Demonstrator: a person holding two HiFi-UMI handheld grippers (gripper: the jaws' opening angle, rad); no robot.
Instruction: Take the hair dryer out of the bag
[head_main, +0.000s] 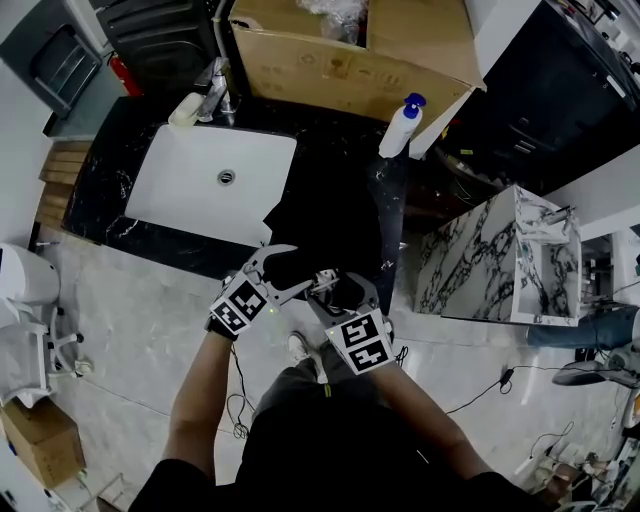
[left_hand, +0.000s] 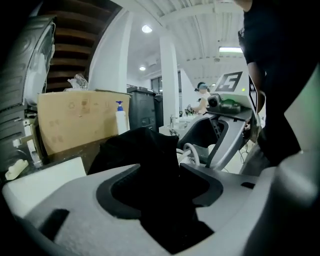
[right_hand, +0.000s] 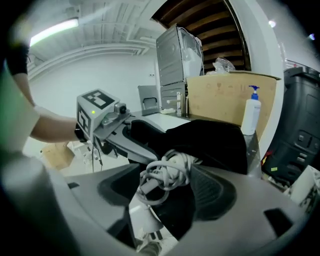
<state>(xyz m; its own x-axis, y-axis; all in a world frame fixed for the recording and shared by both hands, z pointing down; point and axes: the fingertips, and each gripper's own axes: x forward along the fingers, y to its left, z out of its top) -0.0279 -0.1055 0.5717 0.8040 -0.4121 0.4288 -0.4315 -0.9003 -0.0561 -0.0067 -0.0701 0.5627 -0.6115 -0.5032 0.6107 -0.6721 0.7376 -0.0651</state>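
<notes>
Marble counter (head_main: 122, 135), black bag (right_hand: 215, 140), white sink (head_main: 190, 190), cardboard box (head_main: 340, 65)

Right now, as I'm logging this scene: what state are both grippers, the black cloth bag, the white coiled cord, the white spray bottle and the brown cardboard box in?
Black cloth bag: slumped on the black marble counter.
White coiled cord: bundled, lying against the bag.
Left gripper: open, bag cloth between its jaws.
Right gripper: open, cord between its jaws.
White spray bottle: upright.
Brown cardboard box: top open.
</notes>
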